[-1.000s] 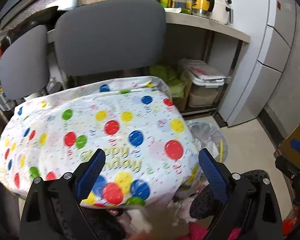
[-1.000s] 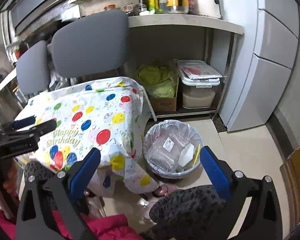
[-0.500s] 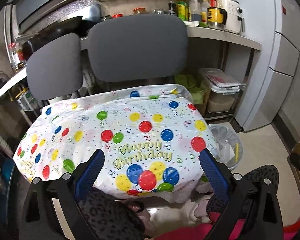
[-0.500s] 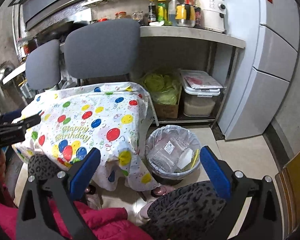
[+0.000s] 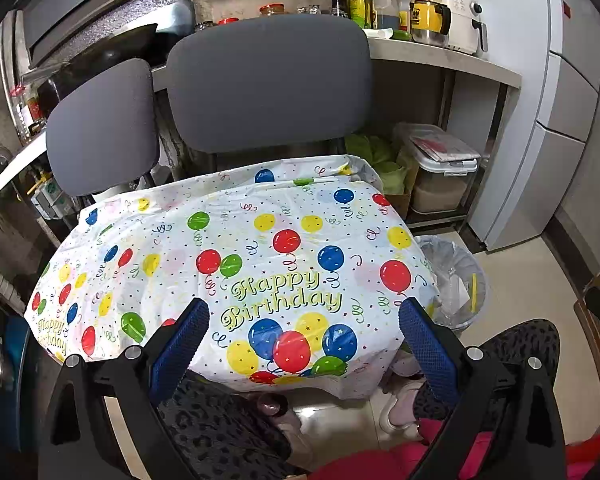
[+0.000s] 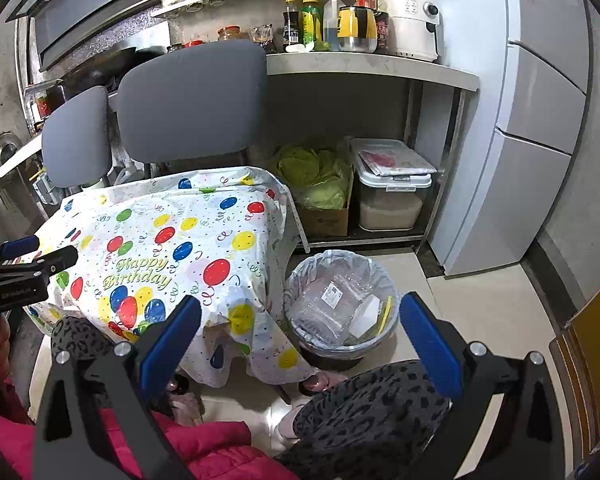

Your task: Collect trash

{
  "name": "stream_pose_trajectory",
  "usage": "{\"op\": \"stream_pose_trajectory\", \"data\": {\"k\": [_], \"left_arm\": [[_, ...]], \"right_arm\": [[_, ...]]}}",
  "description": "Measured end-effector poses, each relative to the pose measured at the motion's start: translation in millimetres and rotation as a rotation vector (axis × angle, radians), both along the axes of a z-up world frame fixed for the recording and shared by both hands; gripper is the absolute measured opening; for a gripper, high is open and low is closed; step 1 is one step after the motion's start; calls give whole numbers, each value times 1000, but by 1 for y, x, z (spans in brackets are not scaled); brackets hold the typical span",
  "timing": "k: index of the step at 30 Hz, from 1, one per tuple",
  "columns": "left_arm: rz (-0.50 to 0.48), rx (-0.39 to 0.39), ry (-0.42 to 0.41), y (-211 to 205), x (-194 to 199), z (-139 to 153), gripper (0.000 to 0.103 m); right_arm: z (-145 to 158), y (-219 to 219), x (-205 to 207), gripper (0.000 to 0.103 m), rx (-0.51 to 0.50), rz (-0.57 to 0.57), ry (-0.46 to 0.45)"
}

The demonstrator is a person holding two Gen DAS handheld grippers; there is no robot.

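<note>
Lined waste bin (image 6: 342,308), on the floor just beside the worktop's right edge, holding clear plastic packaging (image 6: 332,304). No loose trash is seen on the balloon-print tablecloth (image 5: 236,264). Left gripper (image 5: 300,334) and right gripper (image 6: 300,330) are held with jaws wide apart, empty. Risks judged: the draped cloth could be snagged and dragged; the light bin could be tipped.
</note>
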State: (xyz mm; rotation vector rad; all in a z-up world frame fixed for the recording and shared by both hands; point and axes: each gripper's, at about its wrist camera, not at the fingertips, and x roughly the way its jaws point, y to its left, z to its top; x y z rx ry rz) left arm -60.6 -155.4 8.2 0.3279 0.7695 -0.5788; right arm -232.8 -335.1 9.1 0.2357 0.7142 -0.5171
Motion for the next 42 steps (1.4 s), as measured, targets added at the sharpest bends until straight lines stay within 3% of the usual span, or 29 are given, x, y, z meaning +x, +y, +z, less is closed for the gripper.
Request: {"op": "stream_pose_trajectory", "data": {"k": [42], "left_arm": [[-5, 0, 1, 0, 0, 1, 95]], "right_arm": [[1, -3, -3, 97, 8, -12, -6]]}}
